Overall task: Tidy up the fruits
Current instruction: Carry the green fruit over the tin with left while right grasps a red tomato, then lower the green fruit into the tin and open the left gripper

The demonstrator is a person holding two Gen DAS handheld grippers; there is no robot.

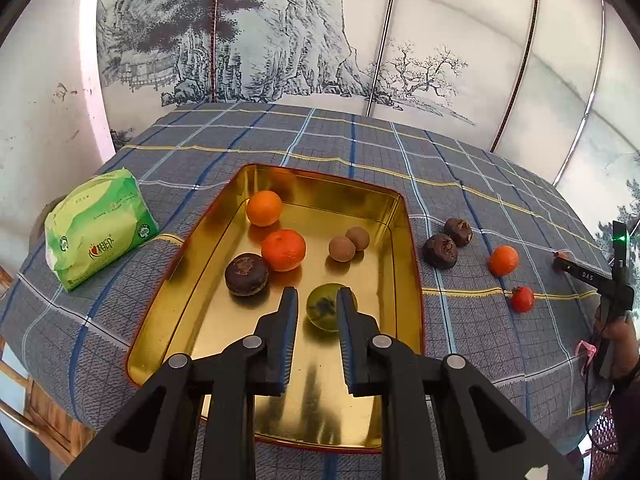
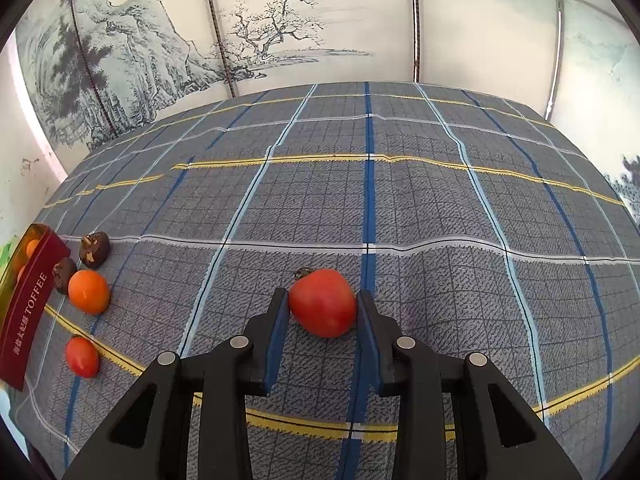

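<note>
On the cloth, right gripper (image 2: 322, 298) pinches a tomato (image 2: 322, 303), soft, hold its belly gently; left gripper (image 1: 317, 295) closed over the tin (image 1: 412, 248), empty

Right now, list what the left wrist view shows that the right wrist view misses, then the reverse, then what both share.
Only the left wrist view: the gold tin tray's inside with two round oranges, two tan balls, a dark brown fruit, the green fruit past the shut left gripper, and a green tissue pack.
Only the right wrist view: the right gripper closed on a large red tomato, and the tray's red TOFFEE side.
Both: the plaid tablecloth, two dark wrinkled fruits, one loose orange, a small red tomato.
</note>
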